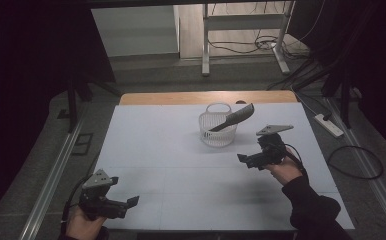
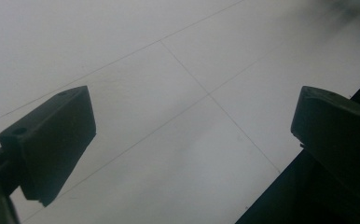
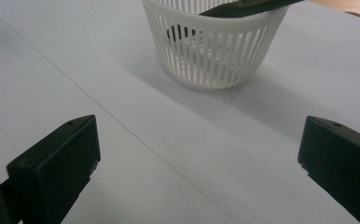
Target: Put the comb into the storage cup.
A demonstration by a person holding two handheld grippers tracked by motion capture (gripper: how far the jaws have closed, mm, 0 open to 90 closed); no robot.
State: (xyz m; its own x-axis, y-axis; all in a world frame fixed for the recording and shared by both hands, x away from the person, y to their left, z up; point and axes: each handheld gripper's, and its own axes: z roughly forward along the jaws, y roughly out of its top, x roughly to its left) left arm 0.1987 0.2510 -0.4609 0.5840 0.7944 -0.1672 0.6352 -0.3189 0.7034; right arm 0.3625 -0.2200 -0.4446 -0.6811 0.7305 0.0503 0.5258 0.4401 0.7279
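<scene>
1. Two grippers are mine here, and both are released with nothing between the jaws: my left gripper (image 1: 131, 201) waits near the front left corner of the table (image 1: 151, 150), and my right gripper (image 1: 241, 158) is toward the right edge, just in front of the basket (image 1: 218, 131).
2. The white slatted basket (image 3: 215, 51) stands upright in the middle of the far half of the table, apart from my right jaws.
3. A dark comb (image 1: 233, 118) lies tilted inside it; one end rests down in the basket and the other end sticks out over the rim, toward the far right corner.
4. I judge the comb to be light, stiff and thin, with smooth plastic that can slip between my pads.
5. The best place to take it is, I think, the end above the rim, across its flat sides, because there the basket wall is not in the way.
6. The basket also looks light, so it may tip or slide if I pull the comb sideways; a straight lift seems safer.
</scene>
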